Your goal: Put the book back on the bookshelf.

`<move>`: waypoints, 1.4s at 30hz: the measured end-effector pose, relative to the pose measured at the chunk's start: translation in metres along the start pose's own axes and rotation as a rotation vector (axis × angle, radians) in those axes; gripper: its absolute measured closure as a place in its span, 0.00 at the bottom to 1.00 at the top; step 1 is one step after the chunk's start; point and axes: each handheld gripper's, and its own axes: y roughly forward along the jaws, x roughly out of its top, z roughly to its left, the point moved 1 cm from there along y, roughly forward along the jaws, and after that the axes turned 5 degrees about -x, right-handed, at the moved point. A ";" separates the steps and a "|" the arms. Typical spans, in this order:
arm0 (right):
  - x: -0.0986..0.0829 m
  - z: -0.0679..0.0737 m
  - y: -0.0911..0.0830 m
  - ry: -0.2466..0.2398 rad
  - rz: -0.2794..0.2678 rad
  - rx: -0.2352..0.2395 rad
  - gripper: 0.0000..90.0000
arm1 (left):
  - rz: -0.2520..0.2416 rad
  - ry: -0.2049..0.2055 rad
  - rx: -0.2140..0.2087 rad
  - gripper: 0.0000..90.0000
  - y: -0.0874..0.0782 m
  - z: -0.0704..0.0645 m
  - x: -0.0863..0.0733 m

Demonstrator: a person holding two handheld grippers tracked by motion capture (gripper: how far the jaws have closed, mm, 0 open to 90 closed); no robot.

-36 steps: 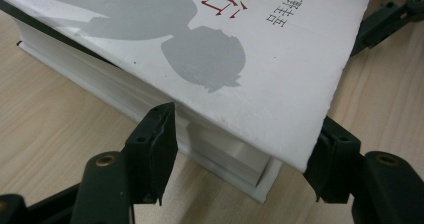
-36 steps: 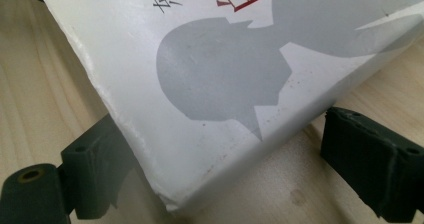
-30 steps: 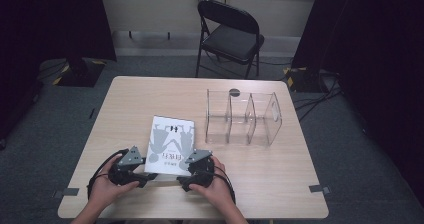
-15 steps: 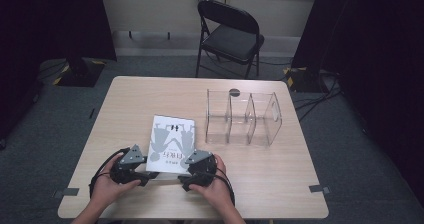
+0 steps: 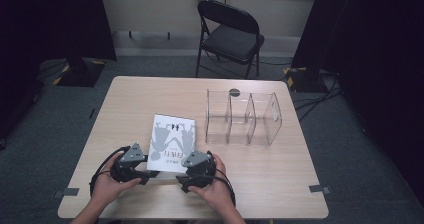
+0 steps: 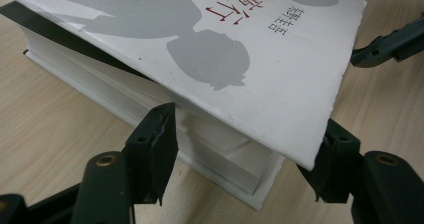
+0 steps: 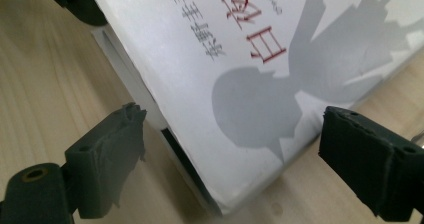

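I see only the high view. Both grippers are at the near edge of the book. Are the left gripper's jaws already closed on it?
Observer: No. In the left gripper view the left gripper is open, its jaws standing on either side of a near corner of the book.
Operator: Does the book lie completely flat?
Observer: Its front cover is lifted a little above the page block at that corner.
Operator: And the right gripper?
Observer: In the right gripper view the right gripper is open too, with the other near corner of the book between its jaws, neither jaw touching it.
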 end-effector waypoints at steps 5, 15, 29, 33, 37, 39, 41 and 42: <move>0.013 0.005 0.003 -0.040 -0.020 0.000 0.13 | -0.006 -0.001 0.002 0.41 0.000 0.000 0.004; 0.020 0.012 0.019 -0.092 -0.053 -0.081 0.12 | -0.015 -0.009 -0.007 0.41 0.001 0.001 0.007; 0.022 0.019 0.018 -0.205 -0.072 -0.164 0.33 | -0.020 0.011 0.013 0.41 0.001 0.001 0.010; 0.023 0.019 0.014 -0.234 -0.071 -0.169 0.42 | -0.065 0.035 0.019 0.31 -0.002 0.000 0.009; 0.027 0.017 0.008 -0.246 -0.066 -0.187 0.52 | -0.047 0.059 0.031 0.26 -0.004 0.003 0.004; 0.029 0.015 0.004 -0.254 -0.066 -0.200 0.56 | -0.021 0.068 0.020 0.20 -0.002 0.005 0.002; 0.031 0.013 0.001 -0.247 -0.059 -0.202 0.60 | 0.005 0.092 -0.004 0.22 -0.002 0.010 -0.004; 0.032 0.012 0.000 -0.254 -0.049 -0.208 0.61 | 0.005 0.092 -0.004 0.22 -0.002 0.010 -0.004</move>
